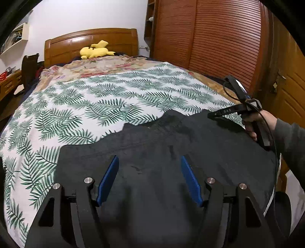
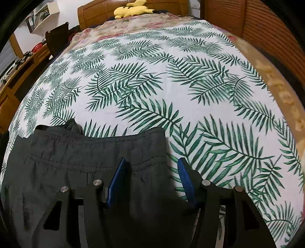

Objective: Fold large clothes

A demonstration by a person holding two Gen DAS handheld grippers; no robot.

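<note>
One dark garment (image 2: 80,156), two grippers (image 1: 149,179)

The dark grey fabric garment (image 1: 162,171) runs off the bottom edge in both wrist views, its lower part unseen. In the left wrist view, the right tongs (image 1: 213,115) show one dark finger only. The shelf clutter (image 2: 39,14) is too small to identify.

Left tool (image 1: 149,179): jaws apart, above dark trousers (image 1: 171,152) on the leaf-print sheet (image 1: 85,106). Right tool (image 1: 226,112), held in a hand (image 1: 257,124), at the trousers' far right edge.
</note>
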